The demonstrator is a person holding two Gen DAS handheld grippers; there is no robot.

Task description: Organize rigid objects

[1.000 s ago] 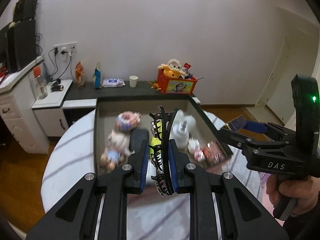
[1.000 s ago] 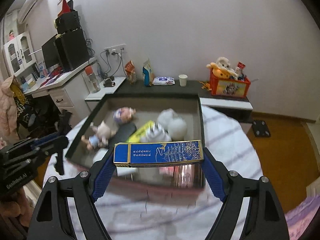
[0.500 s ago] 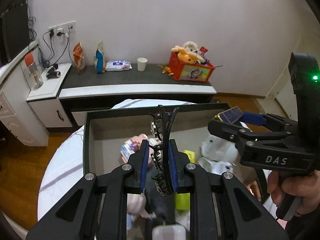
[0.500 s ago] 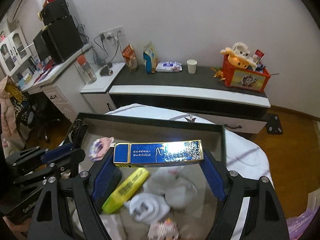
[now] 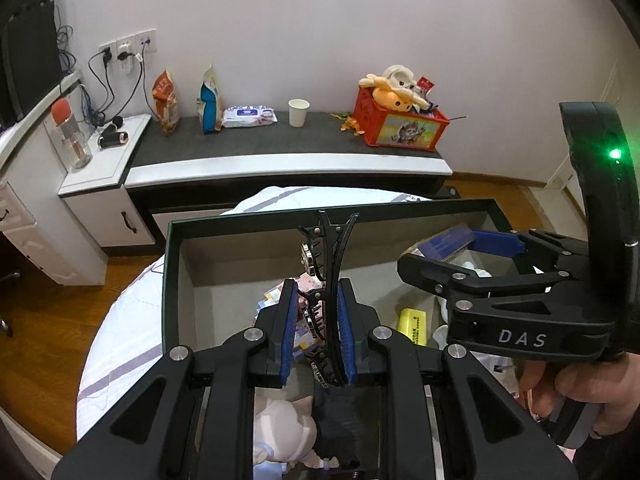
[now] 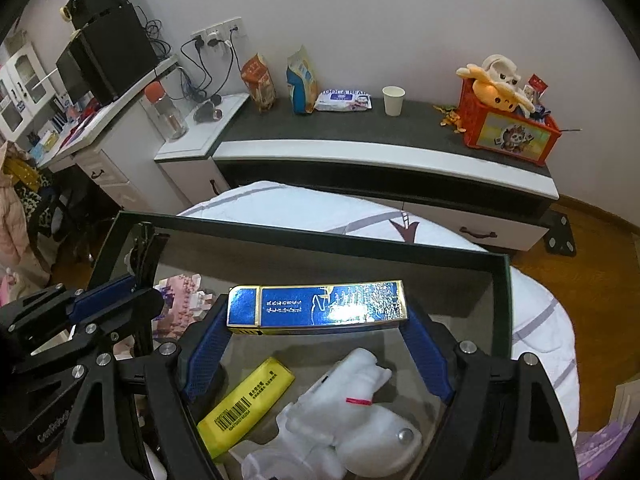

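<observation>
- Black hair claw (image 5: pixel 326 276) pinched upright in left gripper (image 5: pixel 318 312), over box (image 5: pixel 280 218) interior near its left wall.
- Blue-gold carton (image 6: pixel 316 308) clamped end to end in right gripper (image 6: pixel 316 344), above yellow pack (image 6: pixel 246 404) and white plush (image 6: pixel 352 416).
- Box on round white table (image 6: pixel 536 312).

The left tongs (image 5: pixel 318 332) are covering the lower half of the black hair claw (image 5: pixel 330 264) and most of the pale doll (image 5: pixel 286 436), whose lower body the frame edge is cutting off. The right tongs (image 6: pixel 316 354) are hiding the white plush (image 6: pixel 352 420) in part. The blue box's (image 6: pixel 316 308) small print is staying unreadable.
</observation>
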